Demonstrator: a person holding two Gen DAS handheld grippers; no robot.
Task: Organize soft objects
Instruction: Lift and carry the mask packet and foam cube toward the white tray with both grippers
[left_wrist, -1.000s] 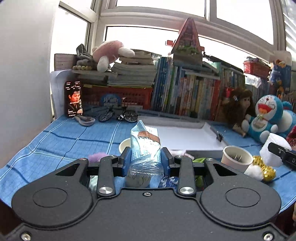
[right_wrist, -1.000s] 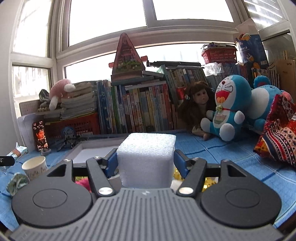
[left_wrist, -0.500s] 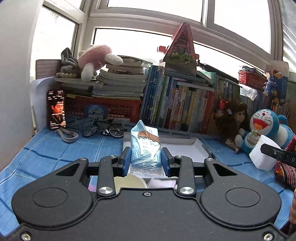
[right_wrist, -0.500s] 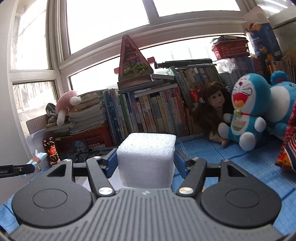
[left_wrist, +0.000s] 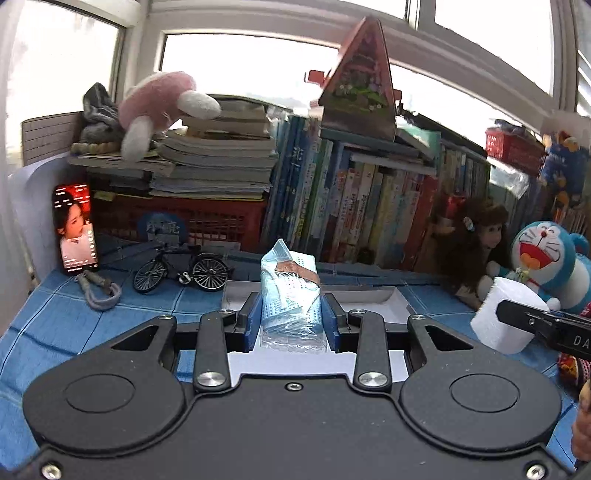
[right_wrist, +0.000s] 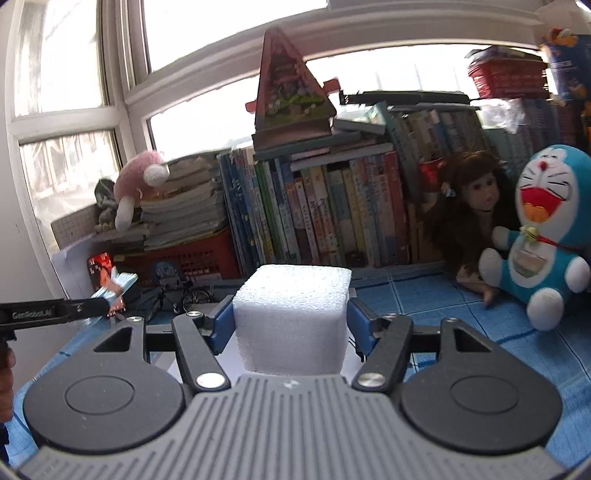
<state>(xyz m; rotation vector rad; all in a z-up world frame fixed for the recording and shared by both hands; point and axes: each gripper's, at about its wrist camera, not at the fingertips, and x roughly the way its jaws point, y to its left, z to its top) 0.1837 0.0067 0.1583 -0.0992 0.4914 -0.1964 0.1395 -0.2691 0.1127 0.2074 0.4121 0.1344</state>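
My left gripper (left_wrist: 291, 315) is shut on a pale blue tissue pack in clear plastic (left_wrist: 290, 288), held upright above the near part of a white tray (left_wrist: 373, 295). My right gripper (right_wrist: 291, 326) is shut on a white foam cube (right_wrist: 293, 295), which fills the gap between its blue pads. In the left wrist view the foam cube (left_wrist: 504, 325) hangs at the right, just beyond the tray's right edge. In the right wrist view the left gripper's finger (right_wrist: 55, 312) and the pack (right_wrist: 118, 284) show at the far left.
A blue cloth (left_wrist: 74, 321) covers the table. Behind the tray stand a row of books (left_wrist: 354, 214), a red basket (left_wrist: 207, 221), a model bicycle (left_wrist: 181, 271) and a lit phone (left_wrist: 75, 229). A doll (right_wrist: 476, 210) and a blue cat plush (right_wrist: 543, 236) sit at the right.
Both grippers have moved forward and a little up, over the tray and toward the books. The paper cups and small items near the front have dropped out of view. Both grips are unchanged.
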